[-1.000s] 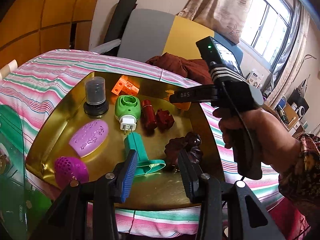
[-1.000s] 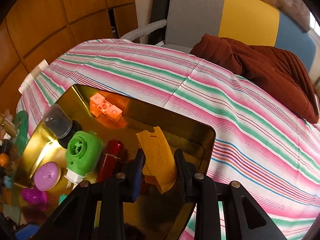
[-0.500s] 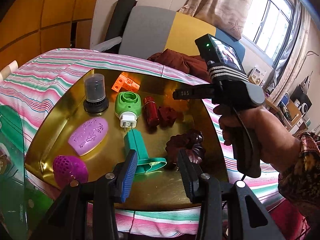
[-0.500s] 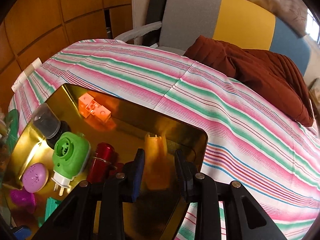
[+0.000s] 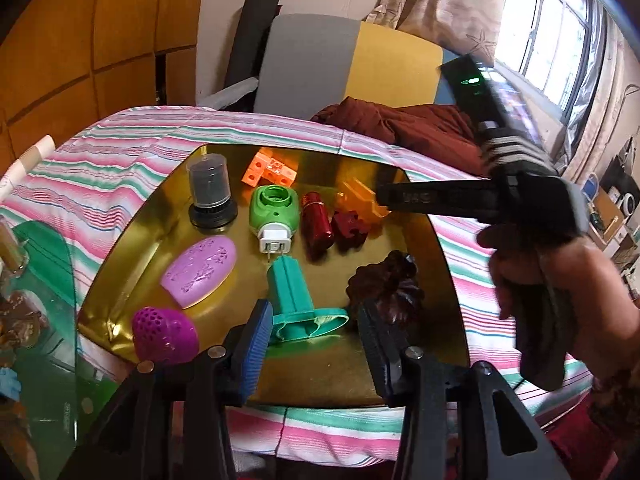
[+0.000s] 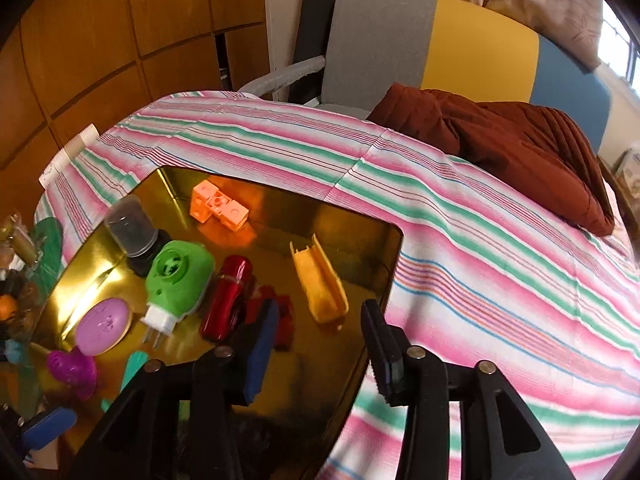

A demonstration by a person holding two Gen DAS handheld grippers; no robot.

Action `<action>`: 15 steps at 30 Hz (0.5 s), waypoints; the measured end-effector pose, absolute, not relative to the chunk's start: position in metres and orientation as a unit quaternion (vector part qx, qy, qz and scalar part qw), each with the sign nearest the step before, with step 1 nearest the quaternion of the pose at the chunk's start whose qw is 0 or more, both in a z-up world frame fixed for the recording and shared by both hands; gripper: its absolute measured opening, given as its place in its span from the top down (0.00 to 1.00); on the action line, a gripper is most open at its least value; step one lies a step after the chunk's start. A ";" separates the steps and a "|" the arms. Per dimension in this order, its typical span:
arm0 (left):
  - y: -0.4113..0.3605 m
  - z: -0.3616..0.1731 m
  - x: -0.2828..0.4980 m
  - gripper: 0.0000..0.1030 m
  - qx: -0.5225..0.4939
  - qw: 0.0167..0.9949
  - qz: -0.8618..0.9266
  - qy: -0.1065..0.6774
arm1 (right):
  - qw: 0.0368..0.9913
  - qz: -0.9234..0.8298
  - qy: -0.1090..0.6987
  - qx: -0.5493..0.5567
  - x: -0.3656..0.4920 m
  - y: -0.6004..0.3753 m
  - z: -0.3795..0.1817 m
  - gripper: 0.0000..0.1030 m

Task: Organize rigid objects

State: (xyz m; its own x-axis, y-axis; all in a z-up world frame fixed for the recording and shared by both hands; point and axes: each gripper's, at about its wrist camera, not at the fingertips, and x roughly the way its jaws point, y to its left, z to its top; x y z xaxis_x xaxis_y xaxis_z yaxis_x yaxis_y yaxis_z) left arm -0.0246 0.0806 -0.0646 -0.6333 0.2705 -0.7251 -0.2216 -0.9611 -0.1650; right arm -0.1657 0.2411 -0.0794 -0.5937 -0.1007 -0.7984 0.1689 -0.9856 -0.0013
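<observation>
A gold tray [image 5: 340,372] on the striped bed holds several small objects. My left gripper [image 5: 314,344] hangs low over its near edge, jaws opening, with the base of a teal plastic piece [image 5: 296,300] lying on the tray between the tips, not pressed. In the right wrist view, a yellow-orange channel piece [image 6: 320,284] lies on the tray [image 6: 360,240] just beyond my right gripper [image 6: 320,348], whose jaws are opening and hold nothing. Also on the tray are orange blocks [image 5: 270,170], a green plug device [image 5: 274,212], a red cylinder [image 5: 316,220] and a purple oval [image 5: 200,270].
A dark carved piece [image 5: 388,284], a clear jar [image 5: 210,192] and a magenta ball [image 5: 164,334] also sit on the tray. A hand [image 5: 560,280] holds the right gripper at the tray's right side. A brown garment [image 6: 500,140] lies behind, and a chair [image 6: 400,40] beyond it.
The right gripper let go of the yellow-orange piece, which now lies flat on the tray, and drew back with wider jaws. The left jaws spread slightly.
</observation>
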 end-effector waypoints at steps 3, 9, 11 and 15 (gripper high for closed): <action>0.080 -0.063 -0.022 0.57 -0.409 0.121 0.904 -0.020 | 0.074 -0.894 0.031 0.442 -0.149 0.241 -0.074 0.39; 0.073 -0.055 -0.018 0.57 -0.400 0.101 0.911 0.000 | 0.059 -0.896 0.011 0.441 -0.119 0.240 -0.064 0.31; 0.068 -0.051 -0.016 0.57 -0.400 0.090 0.912 0.001 | 0.054 -0.895 0.005 0.442 -0.112 0.240 -0.061 0.26; 0.059 -0.043 -0.013 0.57 -0.394 0.068 0.916 0.010 | 0.051 -0.898 -0.006 0.437 -0.095 0.234 -0.054 0.19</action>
State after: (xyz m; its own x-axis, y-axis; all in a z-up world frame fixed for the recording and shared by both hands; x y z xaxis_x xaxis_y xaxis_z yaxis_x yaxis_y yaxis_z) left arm -0.0133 0.0591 -0.0429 -0.6799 0.1175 -0.7239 -0.1328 -0.9905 -0.0360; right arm -0.0951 0.2342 -0.0544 -0.6131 -0.0971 -0.7840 0.0858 -0.9947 0.0561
